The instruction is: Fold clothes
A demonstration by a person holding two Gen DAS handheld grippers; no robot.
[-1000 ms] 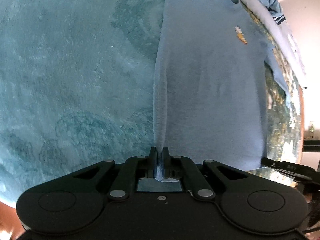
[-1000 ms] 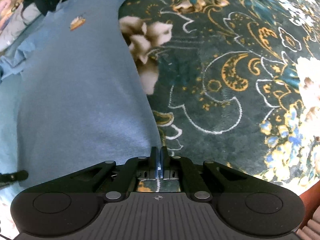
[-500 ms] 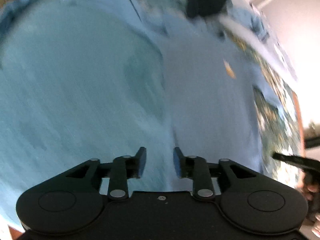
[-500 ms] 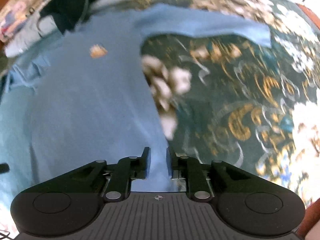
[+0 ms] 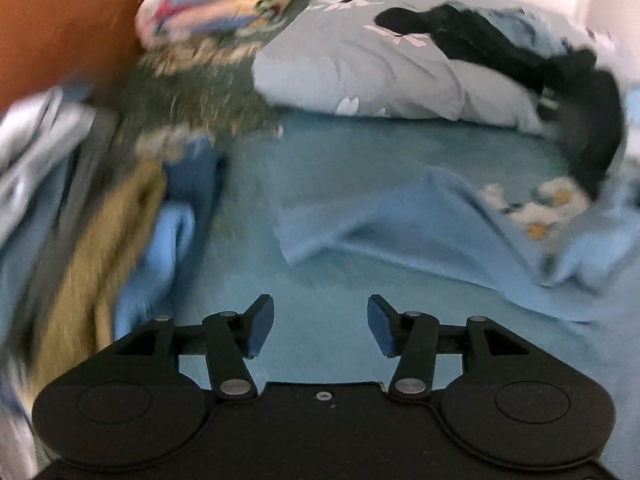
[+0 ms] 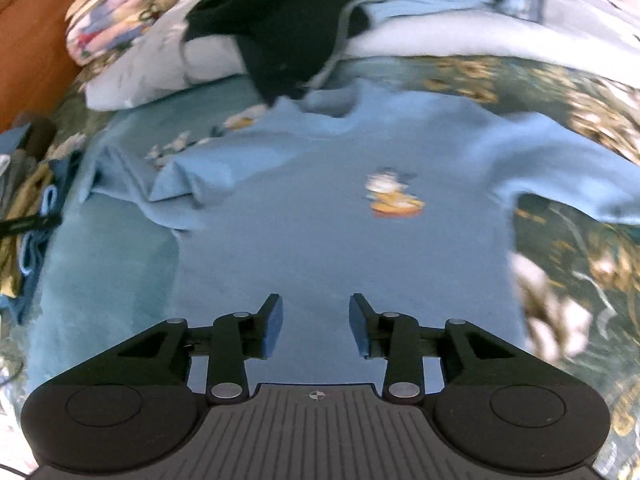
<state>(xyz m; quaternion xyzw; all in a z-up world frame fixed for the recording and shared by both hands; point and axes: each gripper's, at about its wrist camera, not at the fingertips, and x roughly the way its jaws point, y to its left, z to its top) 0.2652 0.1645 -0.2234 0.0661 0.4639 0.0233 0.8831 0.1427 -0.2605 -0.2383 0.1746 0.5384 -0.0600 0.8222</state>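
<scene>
A light blue sweatshirt (image 6: 320,240) with a small orange and white chest print (image 6: 394,196) lies flat on the bed, chest up. Its one sleeve (image 5: 400,220) is rumpled over the teal blanket (image 5: 320,280) in the left wrist view. My right gripper (image 6: 316,324) hovers over the shirt's body, its jaws opening with nothing between them. Above the teal blanket, just left of that sleeve, my left gripper (image 5: 320,322) is also opening its jaws, and they hold nothing.
A black garment (image 6: 288,36) lies over grey pillows (image 5: 380,68) at the head of the bed. A heap of clothes, tan and blue (image 5: 100,248), sits at the left. A dark floral bedspread (image 6: 580,260) shows at the right, and an orange-brown headboard (image 5: 48,20) behind.
Both grippers let go of the sweatshirt's hem corners and opened. Both swung up and forward, so the views now take in the shoulders, sleeves and pillows.
</scene>
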